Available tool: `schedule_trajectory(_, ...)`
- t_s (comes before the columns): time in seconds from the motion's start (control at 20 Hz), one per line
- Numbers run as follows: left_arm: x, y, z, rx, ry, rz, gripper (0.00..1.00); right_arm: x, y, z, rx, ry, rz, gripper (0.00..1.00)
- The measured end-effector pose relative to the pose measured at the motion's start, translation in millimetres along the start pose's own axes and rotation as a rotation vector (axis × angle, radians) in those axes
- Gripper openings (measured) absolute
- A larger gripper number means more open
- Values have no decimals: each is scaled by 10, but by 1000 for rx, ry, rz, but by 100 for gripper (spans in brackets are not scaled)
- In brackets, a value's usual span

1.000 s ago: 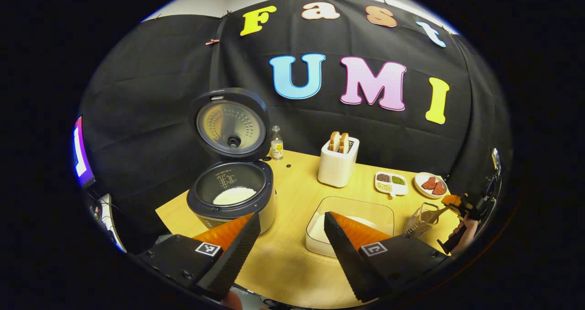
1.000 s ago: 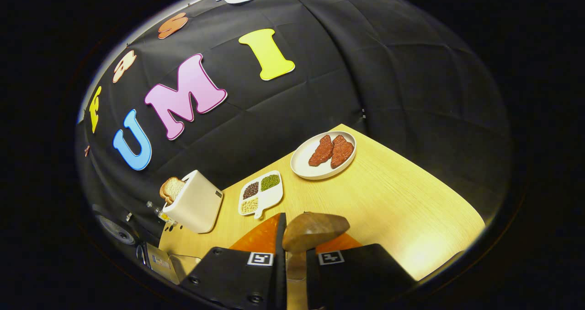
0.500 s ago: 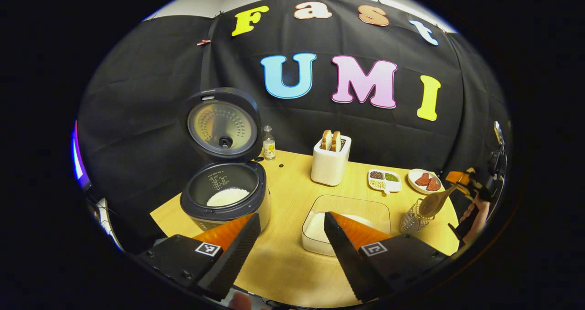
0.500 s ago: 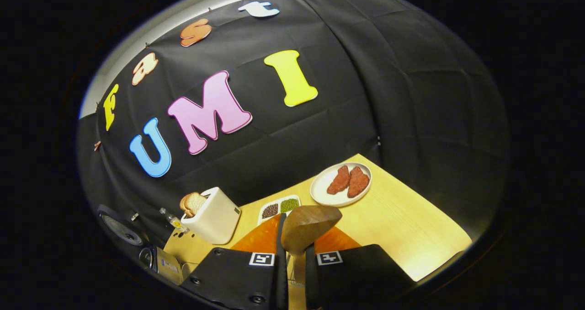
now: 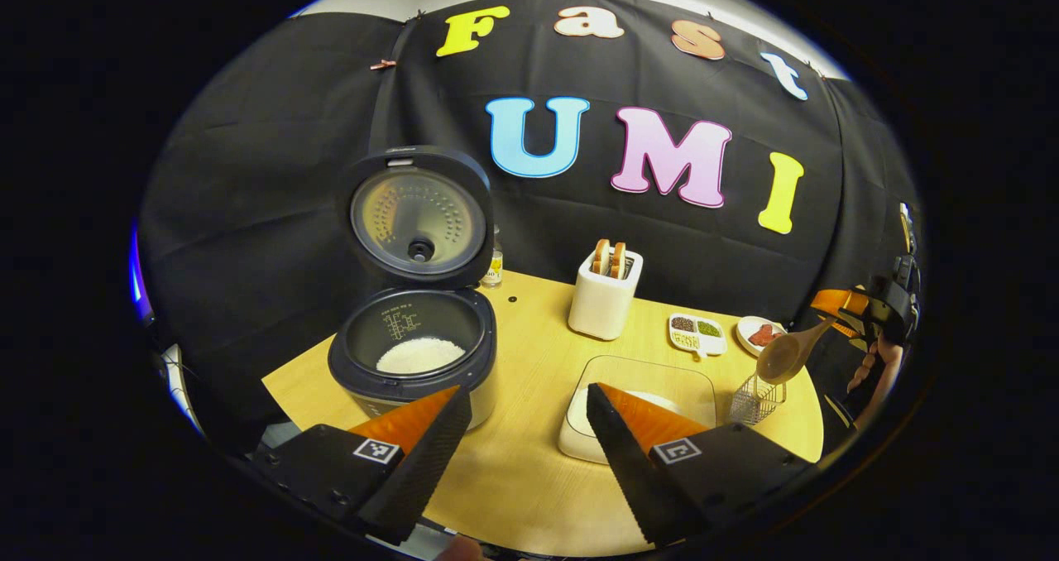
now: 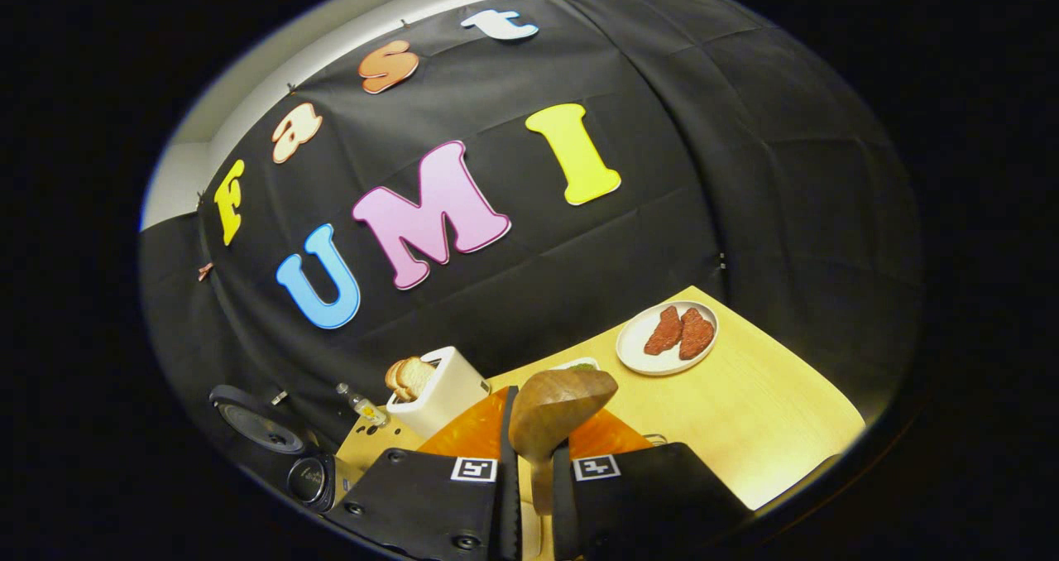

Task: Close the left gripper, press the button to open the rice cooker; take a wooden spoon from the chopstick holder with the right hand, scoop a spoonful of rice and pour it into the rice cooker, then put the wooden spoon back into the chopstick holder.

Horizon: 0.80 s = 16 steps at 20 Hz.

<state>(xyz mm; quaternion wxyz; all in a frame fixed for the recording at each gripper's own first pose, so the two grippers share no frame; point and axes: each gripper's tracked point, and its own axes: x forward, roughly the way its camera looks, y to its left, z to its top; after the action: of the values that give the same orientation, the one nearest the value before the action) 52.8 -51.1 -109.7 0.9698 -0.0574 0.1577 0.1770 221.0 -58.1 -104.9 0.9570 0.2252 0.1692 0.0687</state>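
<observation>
Already we see the rice cooker [image 5: 414, 354] open at left, rice inside. Our left claw [image 5: 521, 453] hangs open above the worktop [image 5: 521, 354]. At right, our right claw [image 6: 529, 495] grips the wooden spoon [image 6: 558, 412], lifted above the chopstick holder [image 5: 757, 397]. Scooping, pouring and returning appear to remain. Our left gripper view adds the rice tray [image 5: 645, 379].

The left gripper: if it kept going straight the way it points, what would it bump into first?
Probably the tabletop: the open left gripper aims between the rice cooker and the clear rice container. Depth is uncertain.
</observation>
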Motion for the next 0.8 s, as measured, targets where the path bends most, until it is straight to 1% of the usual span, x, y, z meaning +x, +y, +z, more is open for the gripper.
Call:
schedule_trajectory(0.25, 24, 352, -57, -34, 15, -17, 95, -93, 473, -280, -10, 32, 35, 19)
schedule_trajectory(0.5, 59, 622, -124, 13, 23, -58, 95, -96, 805, -755, -30, 115, 47, 19)
schedule_trajectory(0.65, 111, 794, -181, 17, 33, -66, 95, -22, 888, -1014, -78, 144, 41, 19)
schedule_trajectory(0.8, 217, 945, -272, 14, 60, -65, 95, 84, 864, -1290, -133, 170, 21, 19)
